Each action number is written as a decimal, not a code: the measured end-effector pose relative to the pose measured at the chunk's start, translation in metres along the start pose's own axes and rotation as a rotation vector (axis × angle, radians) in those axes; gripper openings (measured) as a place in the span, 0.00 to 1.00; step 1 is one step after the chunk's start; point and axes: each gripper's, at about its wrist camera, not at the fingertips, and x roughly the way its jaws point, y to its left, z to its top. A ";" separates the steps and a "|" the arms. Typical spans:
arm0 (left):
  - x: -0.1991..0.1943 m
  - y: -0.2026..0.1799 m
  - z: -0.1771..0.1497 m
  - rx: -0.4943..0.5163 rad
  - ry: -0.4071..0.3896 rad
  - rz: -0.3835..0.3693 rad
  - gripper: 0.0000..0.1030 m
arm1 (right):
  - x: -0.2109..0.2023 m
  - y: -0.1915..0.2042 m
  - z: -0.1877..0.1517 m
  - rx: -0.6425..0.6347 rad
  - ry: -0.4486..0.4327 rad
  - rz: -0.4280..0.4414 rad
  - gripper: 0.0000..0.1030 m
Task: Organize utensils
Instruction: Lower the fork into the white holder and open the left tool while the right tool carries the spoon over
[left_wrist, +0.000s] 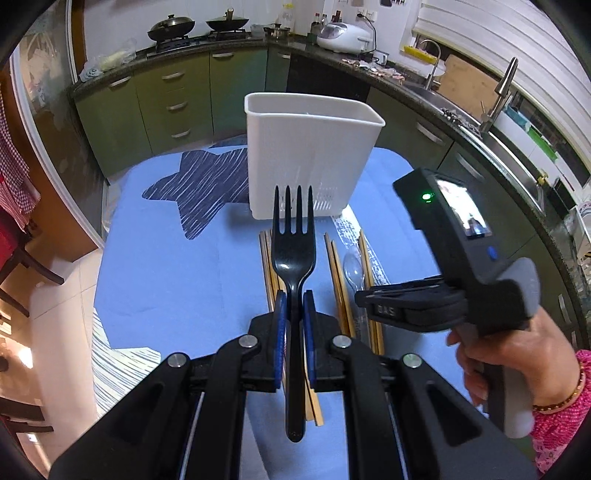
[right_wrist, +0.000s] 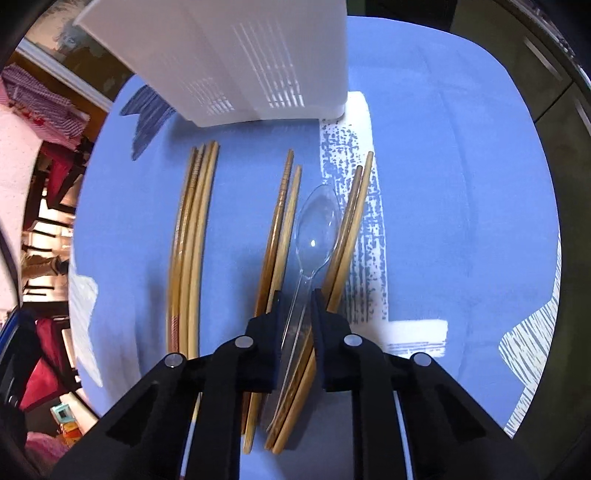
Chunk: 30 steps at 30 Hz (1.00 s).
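Black fork (left_wrist: 293, 254) clamped, left hand-held gripper (left_wrist: 294, 302) | right hand-held gripper (right_wrist: 297, 295) astride clear spoon (right_wrist: 314, 236)

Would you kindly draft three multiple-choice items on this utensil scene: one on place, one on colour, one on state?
1. Where does the clear spoon lie?
A. between chopstick pairs
B. inside the holder
C. on the floor

2. What colour is the fork?
A. white
B. black
C. red

3. The left claw is:
A. wide open, empty
B. shut on the fork
C. shut on chopsticks

Answers: 1 A, chopsticks flank it on the cloth; 2 B, it shows black before the white holder; 3 B, both pads pinch its handle.
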 end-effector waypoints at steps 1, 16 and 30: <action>0.000 0.001 0.000 0.002 -0.001 -0.002 0.09 | 0.002 0.001 0.001 0.003 0.004 -0.007 0.15; -0.001 0.013 -0.002 0.008 -0.020 -0.022 0.09 | 0.022 0.005 0.008 0.039 0.016 -0.049 0.09; -0.042 0.016 0.070 -0.030 -0.231 -0.083 0.09 | -0.077 -0.029 -0.044 0.023 -0.431 0.261 0.09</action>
